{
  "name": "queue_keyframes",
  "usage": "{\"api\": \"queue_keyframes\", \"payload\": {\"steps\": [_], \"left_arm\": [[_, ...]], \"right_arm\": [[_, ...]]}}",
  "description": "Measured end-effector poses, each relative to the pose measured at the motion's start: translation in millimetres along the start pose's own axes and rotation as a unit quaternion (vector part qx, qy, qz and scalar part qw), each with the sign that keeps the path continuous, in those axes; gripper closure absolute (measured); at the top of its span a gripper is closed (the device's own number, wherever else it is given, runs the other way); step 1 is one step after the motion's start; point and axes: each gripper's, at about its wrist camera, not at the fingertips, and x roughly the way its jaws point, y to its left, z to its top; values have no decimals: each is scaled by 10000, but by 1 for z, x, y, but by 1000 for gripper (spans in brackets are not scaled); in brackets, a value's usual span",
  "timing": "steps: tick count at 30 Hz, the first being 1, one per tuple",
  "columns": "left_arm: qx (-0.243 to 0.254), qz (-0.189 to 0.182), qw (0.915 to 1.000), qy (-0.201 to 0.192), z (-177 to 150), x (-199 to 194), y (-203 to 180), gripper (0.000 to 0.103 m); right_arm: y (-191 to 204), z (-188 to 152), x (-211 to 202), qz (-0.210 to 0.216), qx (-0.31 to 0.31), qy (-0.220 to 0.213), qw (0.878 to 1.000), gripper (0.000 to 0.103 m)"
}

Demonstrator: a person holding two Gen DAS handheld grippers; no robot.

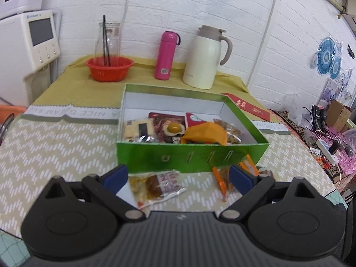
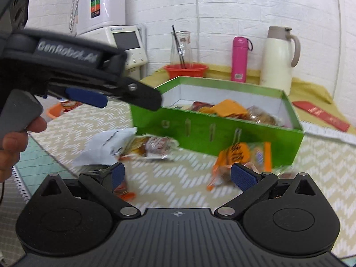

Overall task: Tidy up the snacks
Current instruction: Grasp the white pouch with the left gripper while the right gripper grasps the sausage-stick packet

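A green box [image 1: 191,155] with a white inside holds several snack packets, among them an orange one [image 1: 204,134]. In front of it on the patterned cloth lie a clear packet with a brown snack [image 1: 155,184] and orange packets [image 1: 220,179]. My left gripper [image 1: 178,175] hangs open over these loose packets, nothing between its pads. In the right wrist view the box [image 2: 211,131] stands ahead, with a white packet [image 2: 106,146], a clear packet [image 2: 155,145] and orange packets [image 2: 240,155] before it. My right gripper [image 2: 179,175] is open and empty. The left gripper [image 2: 115,99] shows at upper left, held by a hand [image 2: 13,146].
Behind the box stand a red bowl [image 1: 110,69] with a glass carafe [image 1: 108,37], a pink bottle [image 1: 165,55] and a cream thermos jug [image 1: 205,57]. Red envelopes [image 1: 247,106] lie at the right. A white appliance [image 1: 33,40] is at the left, cables and clutter [image 1: 327,142] at the far right.
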Motion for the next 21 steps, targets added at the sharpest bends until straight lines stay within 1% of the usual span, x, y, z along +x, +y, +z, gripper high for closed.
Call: {"api": "queue_keyframes", "payload": {"steps": [3,6,8,10,12,16,21], "left_arm": [[-128,133,9997,158,-14,-13,26,10],[-181,313,9989,298,-26,-22,48,10],[-211,380,9985,341,-32,-28,60,10],[-319,436,9978,382,-37,-33,72,10],[-442,443,9972,402,-41,-37,80,10],[-588,421,9966,406,-51,-46,89,10],[-443,279,9973,510,-58,-48,83,10]], "right_arm": [[7,-5,-4,280,55,11,9996,0],[18,-7,-2,685,18,-25,9976,0],[29,-5,5,951,-159,223,9951,0],[41,-4,13,1096,-327,412,9926,0],[53,-4,20,1142,-487,582,9906,0],[64,-4,35,1074,-569,826,9891,0],[69,-5,51,822,-740,927,9895,0]]}}
